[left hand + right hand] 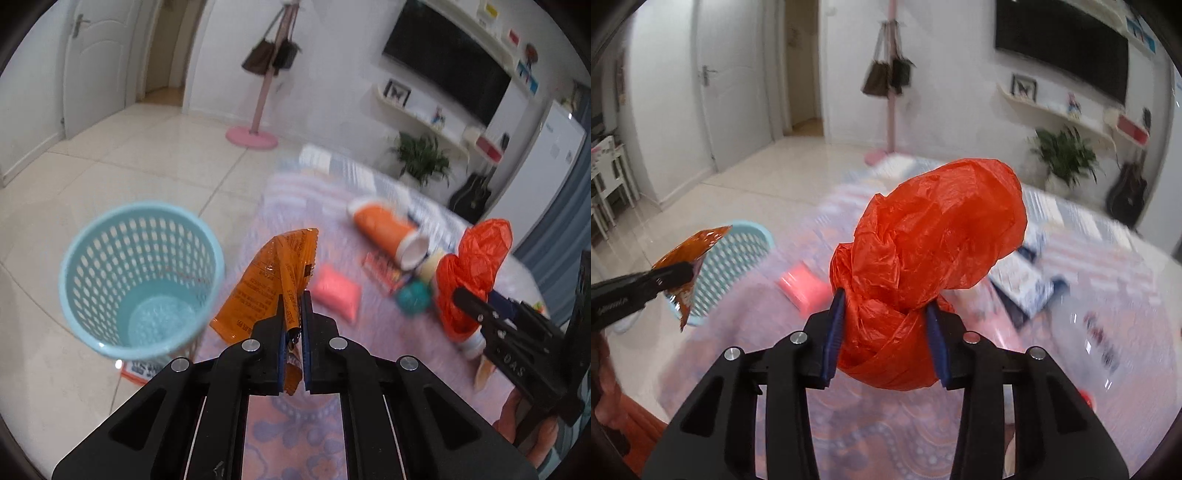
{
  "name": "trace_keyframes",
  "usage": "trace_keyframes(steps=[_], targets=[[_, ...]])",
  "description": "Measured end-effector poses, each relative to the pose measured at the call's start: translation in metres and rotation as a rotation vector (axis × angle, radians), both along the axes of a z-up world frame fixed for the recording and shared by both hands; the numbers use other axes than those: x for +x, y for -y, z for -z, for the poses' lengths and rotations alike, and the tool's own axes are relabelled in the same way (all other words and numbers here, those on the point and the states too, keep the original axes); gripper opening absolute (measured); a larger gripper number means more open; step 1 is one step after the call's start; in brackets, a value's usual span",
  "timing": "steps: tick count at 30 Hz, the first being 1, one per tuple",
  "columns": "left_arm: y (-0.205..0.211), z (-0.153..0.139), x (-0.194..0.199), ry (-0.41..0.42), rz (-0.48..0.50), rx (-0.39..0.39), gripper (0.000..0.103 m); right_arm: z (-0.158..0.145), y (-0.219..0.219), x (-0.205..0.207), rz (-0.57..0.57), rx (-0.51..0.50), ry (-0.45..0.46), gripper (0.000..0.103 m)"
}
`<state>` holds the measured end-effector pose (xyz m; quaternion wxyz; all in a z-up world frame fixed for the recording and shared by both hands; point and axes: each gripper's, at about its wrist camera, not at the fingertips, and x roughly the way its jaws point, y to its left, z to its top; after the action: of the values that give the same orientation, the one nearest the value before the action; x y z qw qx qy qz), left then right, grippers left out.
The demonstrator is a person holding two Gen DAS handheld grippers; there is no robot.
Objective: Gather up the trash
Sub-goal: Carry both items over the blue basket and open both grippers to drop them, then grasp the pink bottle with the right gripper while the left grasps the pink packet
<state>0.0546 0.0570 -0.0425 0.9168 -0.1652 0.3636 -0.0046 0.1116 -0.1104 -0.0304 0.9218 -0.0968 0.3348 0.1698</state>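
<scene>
My left gripper [295, 300] is shut on a crinkled orange snack wrapper [266, 280], which sticks up above the patterned table cover [295, 424]. Just to its left, a light blue perforated waste basket [74, 258] stands on the tiled floor beside the table. My right gripper [886, 301] is shut on a bunched red plastic bag [934, 236], whose top balloons above the pads. From the right wrist view, the left gripper [685, 275] holds the wrapper [694, 243] in front of the basket [738, 258]. In the left wrist view, the right gripper [465, 297] and bag [476, 258] are at right.
On the table lie an orange canister with a white lid [388, 232], a pink packet [338, 293], a teal ball [413, 297] and a red pack [380, 269]. A pink coat stand [255, 133] with bags stands on the floor beyond. A printed paper [140, 371] lies under the basket.
</scene>
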Motion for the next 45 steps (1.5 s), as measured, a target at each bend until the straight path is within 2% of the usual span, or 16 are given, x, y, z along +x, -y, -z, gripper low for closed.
trace_keyframes(steps=[5, 7, 10, 15, 19, 21, 24, 27, 31, 41, 45], targets=[[-0.057, -0.021, 0.004, 0.033, -0.105, -0.038, 0.005, -0.039, -0.048, -0.002, -0.139, 0.025, 0.061, 0.037], [-0.082, -0.023, 0.006, 0.034, -0.161, -0.046, 0.005, -0.045, -0.07, 0.0, -0.192, 0.033, 0.063, 0.037], [-0.123, -0.022, 0.012, 0.036, -0.246, -0.113, 0.005, -0.048, -0.113, 0.005, -0.279, 0.037, 0.056, 0.037], [-0.172, 0.001, 0.025, -0.012, -0.331, -0.201, 0.005, -0.021, -0.182, 0.018, -0.392, 0.01, -0.039, 0.038], [-0.194, 0.036, 0.033, -0.085, -0.381, -0.251, 0.005, 0.016, -0.22, 0.03, -0.425, -0.032, -0.148, 0.039], [-0.204, 0.05, 0.037, -0.124, -0.402, -0.309, 0.005, 0.033, -0.231, 0.039, -0.422, -0.055, -0.19, 0.041], [-0.206, 0.056, 0.044, -0.153, -0.411, -0.294, 0.005, 0.053, -0.247, 0.047, -0.423, -0.086, -0.251, 0.044], [-0.207, 0.062, 0.046, -0.171, -0.406, -0.302, 0.017, 0.062, -0.259, 0.051, -0.422, -0.108, -0.272, 0.049], [-0.21, 0.058, 0.042, -0.157, -0.415, -0.284, 0.045, 0.059, -0.263, 0.047, -0.416, -0.107, -0.272, 0.064], [-0.209, 0.044, 0.03, -0.088, -0.408, -0.293, 0.061, 0.051, -0.242, 0.045, -0.388, -0.054, -0.274, 0.065], [-0.203, 0.036, 0.032, -0.068, -0.398, -0.307, 0.062, 0.046, -0.229, 0.044, -0.369, -0.031, -0.277, 0.065]])
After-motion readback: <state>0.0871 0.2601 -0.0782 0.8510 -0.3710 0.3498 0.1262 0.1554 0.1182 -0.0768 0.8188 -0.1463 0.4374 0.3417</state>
